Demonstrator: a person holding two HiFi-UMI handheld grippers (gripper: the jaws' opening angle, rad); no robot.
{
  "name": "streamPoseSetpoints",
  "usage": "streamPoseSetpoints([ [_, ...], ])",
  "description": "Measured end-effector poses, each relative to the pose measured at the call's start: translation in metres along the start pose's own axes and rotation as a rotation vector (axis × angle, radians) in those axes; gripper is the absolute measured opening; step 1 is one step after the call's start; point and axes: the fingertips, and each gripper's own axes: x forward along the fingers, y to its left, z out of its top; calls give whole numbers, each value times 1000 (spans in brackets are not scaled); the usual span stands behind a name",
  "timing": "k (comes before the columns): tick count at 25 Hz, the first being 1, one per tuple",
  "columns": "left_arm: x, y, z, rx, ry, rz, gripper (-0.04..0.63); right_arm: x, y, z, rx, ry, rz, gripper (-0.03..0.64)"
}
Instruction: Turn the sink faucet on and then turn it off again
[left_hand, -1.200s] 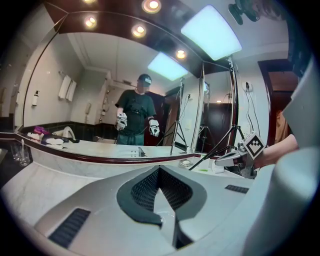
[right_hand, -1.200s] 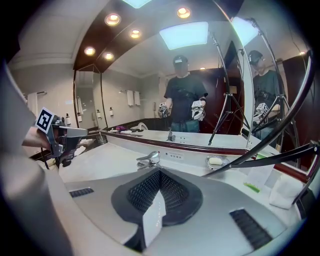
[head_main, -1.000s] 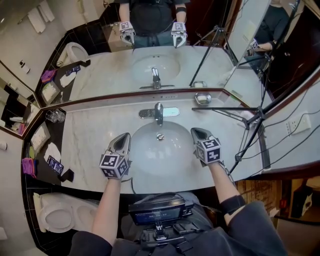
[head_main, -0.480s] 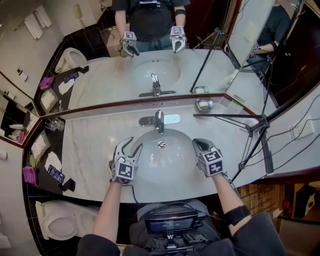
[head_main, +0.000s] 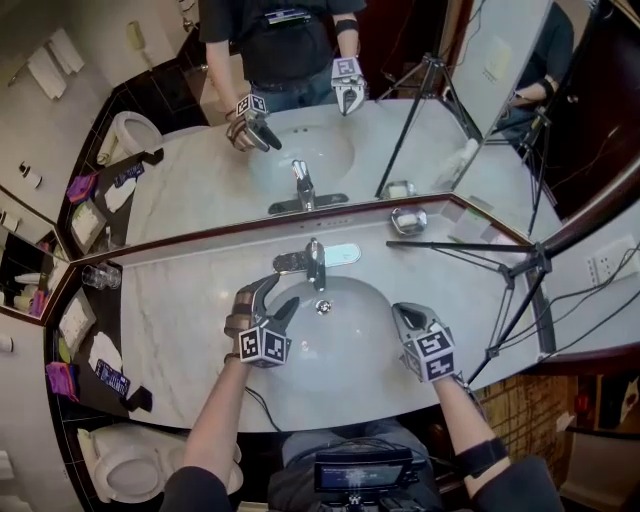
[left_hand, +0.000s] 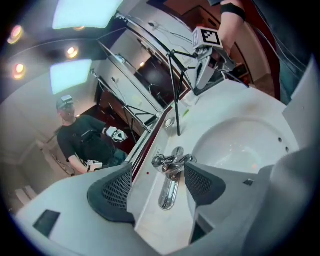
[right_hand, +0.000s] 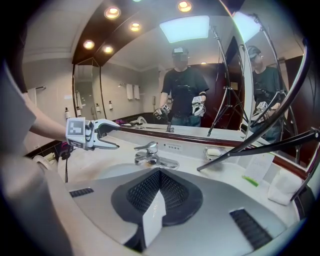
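The chrome faucet (head_main: 315, 262) stands at the back of the white sink basin (head_main: 350, 345), its lever pointing left; no water shows. My left gripper (head_main: 280, 292) hovers over the basin's left rim, just short of the faucet. Its jaws have just been opening and stand wide, with nothing pressed between them. In the left gripper view the faucet (left_hand: 172, 162) appears between the pads (left_hand: 117, 187), a little ahead of them. My right gripper (head_main: 402, 312) is shut and empty over the basin's right rim. The right gripper view shows the faucet (right_hand: 148, 154) and the open left gripper (right_hand: 116, 137).
A soap dish (head_main: 408, 218) sits right of the faucet, by the mirror. A black tripod (head_main: 500, 255) stands on the counter's right side. A glass (head_main: 97, 277) is at the counter's far left. A toilet (head_main: 130, 460) is below left.
My left gripper has moved forward toward the faucet, rolled onto its side, and opened its jaws from shut to wide. The right gripper has stayed put, shut.
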Motion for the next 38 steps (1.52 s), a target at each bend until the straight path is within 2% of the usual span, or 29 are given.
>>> streamPoseSetpoints([
  [9, 59, -16, -17, 83, 2, -52, 324, 20, 4, -31, 41, 37, 10, 18],
  [26, 115, -19, 9, 64, -52, -62, 287, 8, -23, -76, 123, 83, -57, 18],
  [27, 116, -18, 10, 66, -53, -57, 278, 8, -23, -78, 126, 84, -59, 18],
  [28, 117, -18, 12, 69, -54, -53, 236, 7, -24, -79, 129, 85, -59, 18],
  [33, 118, -24, 11, 58, -49, -73, 113, 9, -22, -81, 134, 88, -51, 18],
  [38, 117, -21, 12, 35, -46, -93, 103, 11, -19, -76, 132, 83, -42, 18],
])
